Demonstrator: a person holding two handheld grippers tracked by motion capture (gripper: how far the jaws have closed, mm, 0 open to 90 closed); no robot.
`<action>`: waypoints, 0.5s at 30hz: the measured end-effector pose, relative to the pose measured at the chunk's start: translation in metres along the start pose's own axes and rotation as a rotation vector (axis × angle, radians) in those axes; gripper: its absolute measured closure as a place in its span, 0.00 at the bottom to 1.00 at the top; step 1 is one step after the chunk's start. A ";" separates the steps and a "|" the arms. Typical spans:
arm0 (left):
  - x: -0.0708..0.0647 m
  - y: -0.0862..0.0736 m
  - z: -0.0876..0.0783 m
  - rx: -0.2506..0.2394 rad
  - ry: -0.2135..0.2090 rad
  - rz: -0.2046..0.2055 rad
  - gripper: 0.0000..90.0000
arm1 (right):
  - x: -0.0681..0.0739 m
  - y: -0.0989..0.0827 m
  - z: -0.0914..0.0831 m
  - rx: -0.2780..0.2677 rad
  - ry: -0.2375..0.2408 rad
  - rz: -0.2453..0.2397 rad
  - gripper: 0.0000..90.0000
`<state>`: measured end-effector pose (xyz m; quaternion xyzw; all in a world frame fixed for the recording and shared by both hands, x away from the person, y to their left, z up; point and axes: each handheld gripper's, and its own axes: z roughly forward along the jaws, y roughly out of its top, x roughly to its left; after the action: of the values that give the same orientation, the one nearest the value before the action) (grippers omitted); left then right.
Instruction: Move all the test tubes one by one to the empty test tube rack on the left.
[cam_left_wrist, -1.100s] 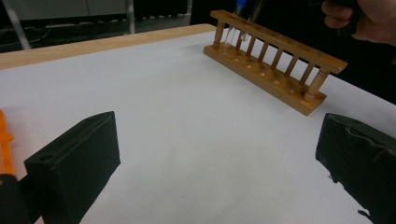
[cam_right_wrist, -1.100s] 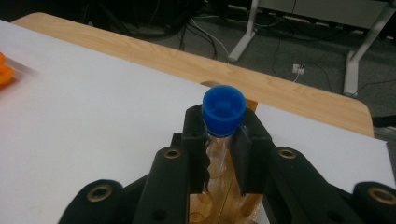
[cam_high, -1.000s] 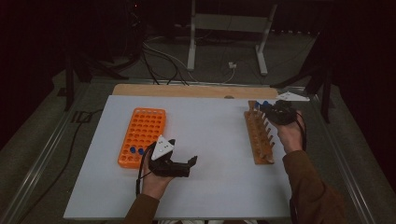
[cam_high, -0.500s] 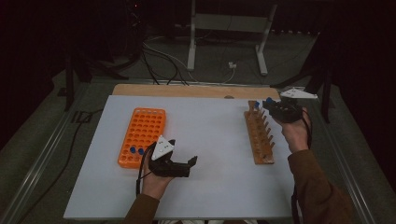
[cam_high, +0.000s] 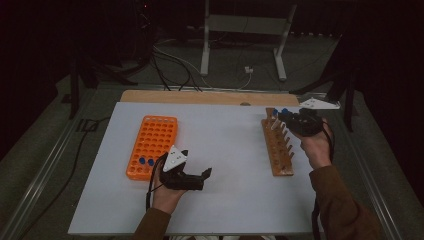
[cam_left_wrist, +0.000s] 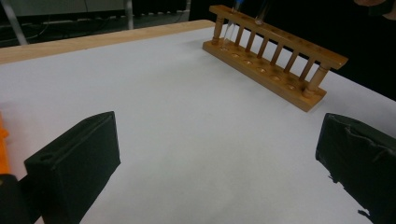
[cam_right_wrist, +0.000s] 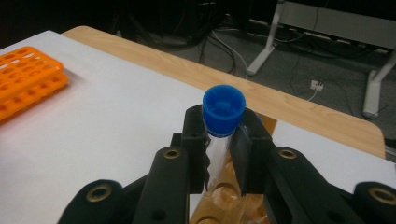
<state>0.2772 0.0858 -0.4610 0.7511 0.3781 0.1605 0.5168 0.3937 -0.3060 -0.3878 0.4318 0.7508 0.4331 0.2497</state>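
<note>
Leftmost on the white table (cam_high: 220, 150) lies the orange tube rack (cam_high: 152, 145), flat on the surface, with two blue-capped tubes (cam_high: 145, 161) standing in its near edge. In the right gripper view the same rack appears at the far left (cam_right_wrist: 28, 77).

Just beside the rack's near right corner, the person's left hand (cam_high: 165, 195) holds the left gripper (cam_high: 204, 175) low over the table, a grey three-cornered plate on top of it. Its jaws stand wide apart with nothing between them; in the left gripper view they rise at either side of the picture, bare white surface between them, and the gripper (cam_left_wrist: 219, 154) points toward the wooden rack.

Well apart to the right stands the wooden tube rack (cam_high: 277, 147), running away from the person; in the left gripper view (cam_left_wrist: 275, 56) two clear tubes show at its far end.

Over that far end the right hand (cam_high: 317, 147) holds the right gripper (cam_high: 280, 117). Its jaws are closed on a clear tube with a blue cap (cam_right_wrist: 224, 109), pinching the glass just below the cap, the tube upright. The tube's lower part (cam_right_wrist: 215, 156) sits above the holes of the wooden rack (cam_right_wrist: 224, 196); whether its tip is in a hole I cannot tell.
</note>
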 end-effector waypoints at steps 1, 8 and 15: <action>0.000 0.000 0.000 0.001 -0.001 0.001 0.01 | 0.001 0.000 0.000 -0.001 0.005 -0.001 0.85; 0.000 0.000 0.000 0.002 -0.001 0.001 0.01 | 0.012 -0.003 -0.003 0.003 0.035 -0.013 0.85; -0.001 -0.001 0.001 0.003 -0.004 0.003 0.01 | 0.024 -0.007 -0.004 0.009 0.070 -0.029 0.85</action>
<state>0.2768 0.0848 -0.4617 0.7530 0.3762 0.1594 0.5159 0.3753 -0.2890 -0.3919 0.4064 0.7673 0.4408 0.2276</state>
